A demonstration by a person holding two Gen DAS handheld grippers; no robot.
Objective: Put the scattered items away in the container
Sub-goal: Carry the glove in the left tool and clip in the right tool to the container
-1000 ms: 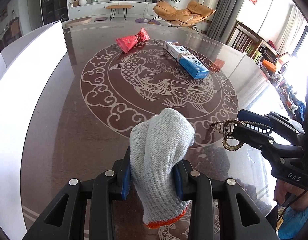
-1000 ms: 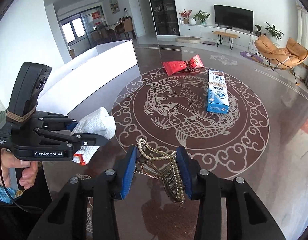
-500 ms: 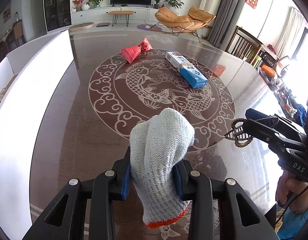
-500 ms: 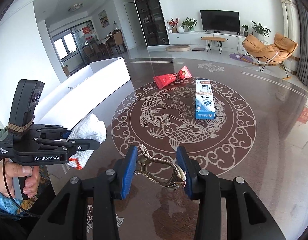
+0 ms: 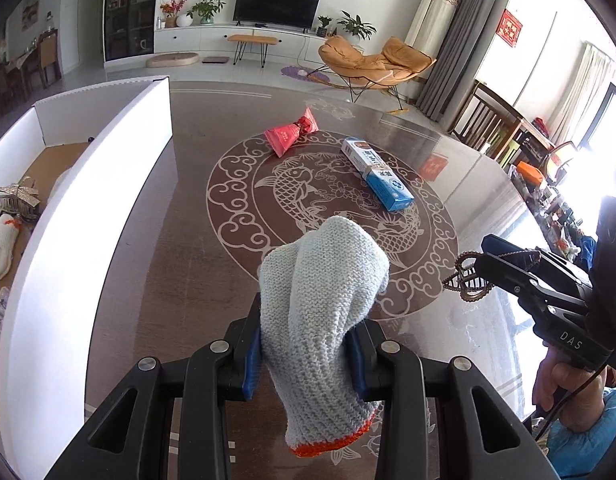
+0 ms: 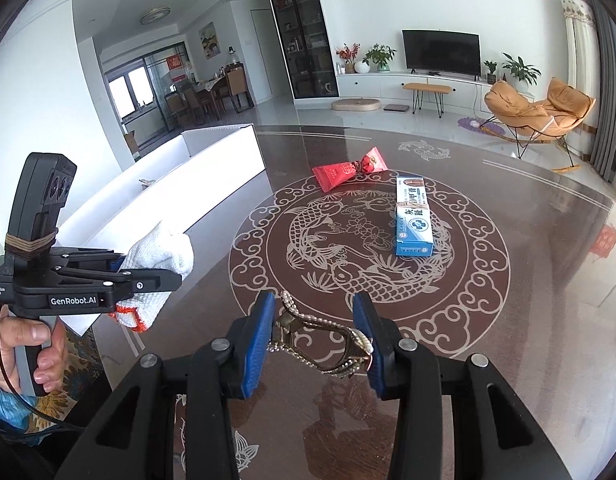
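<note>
Grey knitted glove (image 5: 324,300) with an orange cuff sits clamped between the blue pads of the left gripper (image 5: 304,344), lifted clear of the dark patterned table (image 5: 180,248). Beside it, the right gripper (image 6: 314,332) pinches a beaded hair clip (image 6: 320,338) from both sides. Left of the table stands the white box (image 5: 88,208), with another glove (image 5: 0,250) already inside. A red packet (image 6: 348,168) and a blue carton (image 6: 413,216) lie on the table, near each other.
</note>
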